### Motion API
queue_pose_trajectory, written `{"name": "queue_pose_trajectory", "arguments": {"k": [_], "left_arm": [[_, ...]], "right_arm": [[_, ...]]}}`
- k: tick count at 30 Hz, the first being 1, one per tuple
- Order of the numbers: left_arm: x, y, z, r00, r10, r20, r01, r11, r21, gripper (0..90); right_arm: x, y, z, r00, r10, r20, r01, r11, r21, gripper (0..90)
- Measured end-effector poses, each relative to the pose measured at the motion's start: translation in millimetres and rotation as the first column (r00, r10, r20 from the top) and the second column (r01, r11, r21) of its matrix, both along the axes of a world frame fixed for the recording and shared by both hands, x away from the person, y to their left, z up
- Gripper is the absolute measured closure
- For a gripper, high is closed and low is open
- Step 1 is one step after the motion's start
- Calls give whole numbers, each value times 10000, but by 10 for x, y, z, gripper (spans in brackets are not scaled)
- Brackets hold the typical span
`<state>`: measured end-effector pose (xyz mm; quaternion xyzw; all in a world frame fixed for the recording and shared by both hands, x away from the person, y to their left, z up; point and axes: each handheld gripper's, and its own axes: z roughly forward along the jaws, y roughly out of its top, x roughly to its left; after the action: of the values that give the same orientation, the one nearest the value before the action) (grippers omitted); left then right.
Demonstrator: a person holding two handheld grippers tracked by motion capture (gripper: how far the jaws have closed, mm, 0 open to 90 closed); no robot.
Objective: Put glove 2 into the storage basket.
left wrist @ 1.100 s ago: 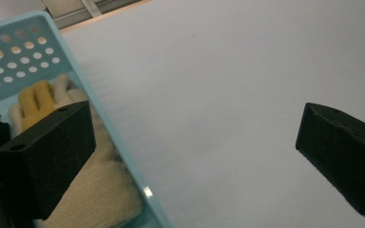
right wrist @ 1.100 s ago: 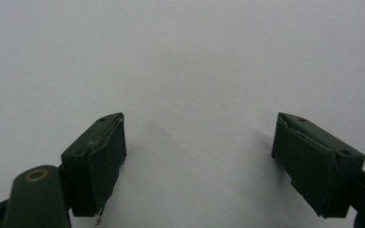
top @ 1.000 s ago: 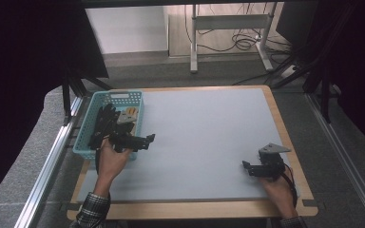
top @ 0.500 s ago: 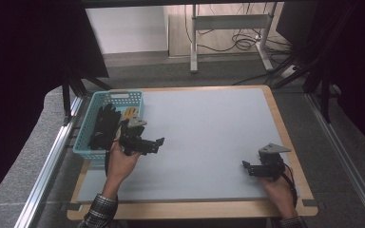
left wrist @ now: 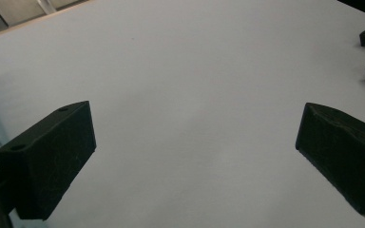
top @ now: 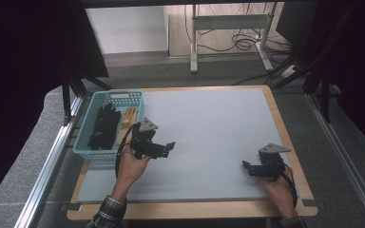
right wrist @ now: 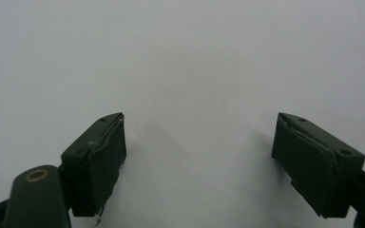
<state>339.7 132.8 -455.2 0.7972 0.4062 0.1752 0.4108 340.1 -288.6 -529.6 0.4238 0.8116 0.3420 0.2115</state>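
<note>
Two released claws, left claw (top: 171, 145), right claw (top: 244, 165); one basket (top: 88, 151) of black gloves (top: 103, 127).

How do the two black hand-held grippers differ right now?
The left gripper is held near the blue basket, at the table's left side; the right gripper sits near the table's front right corner. The left gripper points right, across the table; the right gripper points left. Both have their jaws wide open with nothing between them, over bare grey tabletop.
</note>
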Motion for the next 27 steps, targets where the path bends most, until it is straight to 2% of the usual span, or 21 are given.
{"name": "queue_pose_trajectory", "arguments": {"k": [13, 22, 27], "left_arm": [[1, -341, -64, 9978, -670, -9, 669, 9973, -299, 0], [-20, -549, -175, 9943, -1064, -41, 1064, 9943, -17, 0], [-41, -614, -263, 9923, -1225, -174, 1225, 9925, -12, 0]], "right_arm": [[0, 0, -1, 10000, -3, -2, 3, 10000, 15, 181], [0, 0, -1, 10000, -6, -7, 6, 10000, 21, 181], [0, 0, -1, 10000, -3, -3, 3, 10000, 18, 181]]}}
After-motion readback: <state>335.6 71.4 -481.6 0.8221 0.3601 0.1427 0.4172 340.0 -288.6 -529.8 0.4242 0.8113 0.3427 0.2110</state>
